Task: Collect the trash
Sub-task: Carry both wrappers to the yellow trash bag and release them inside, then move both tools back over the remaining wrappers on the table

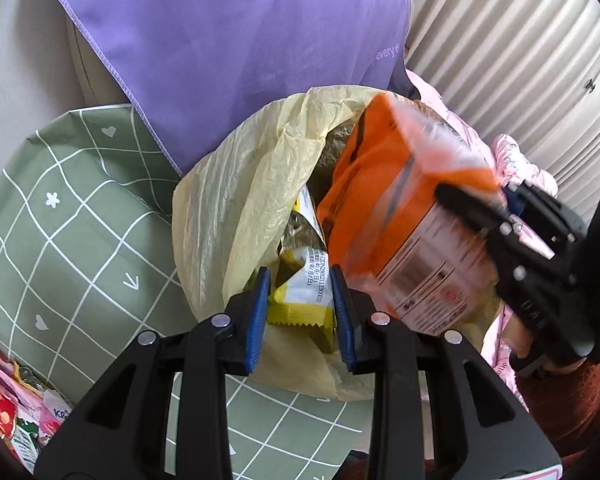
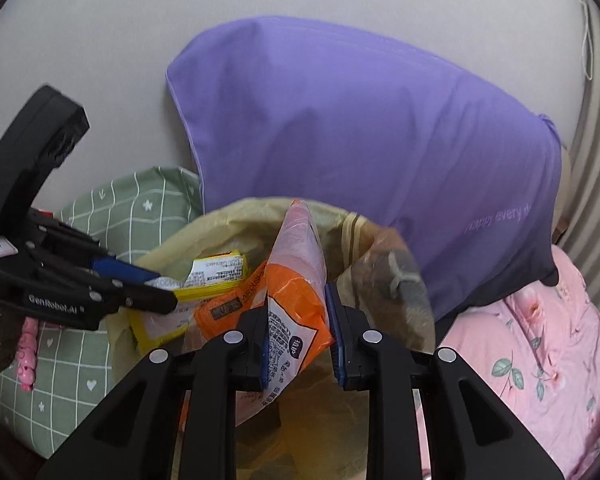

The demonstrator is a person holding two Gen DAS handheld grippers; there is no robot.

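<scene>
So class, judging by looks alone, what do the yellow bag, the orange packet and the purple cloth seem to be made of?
Yellow bag: thin plastic film, semi-translucent, finely crinkled.
Orange packet: glossy printed plastic wrap, probably; it shines and one end is clear.
Purple cloth: smooth matte woven fabric, likely cotton or polyester, with a stitched hem.

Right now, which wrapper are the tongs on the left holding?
Find the big purple cloth, then the pale yellow trash bag below it. At the bag's mouth the left tongs hold a yellow wrapper with a zigzag edge, smaller than the orange pack beside it.
</scene>
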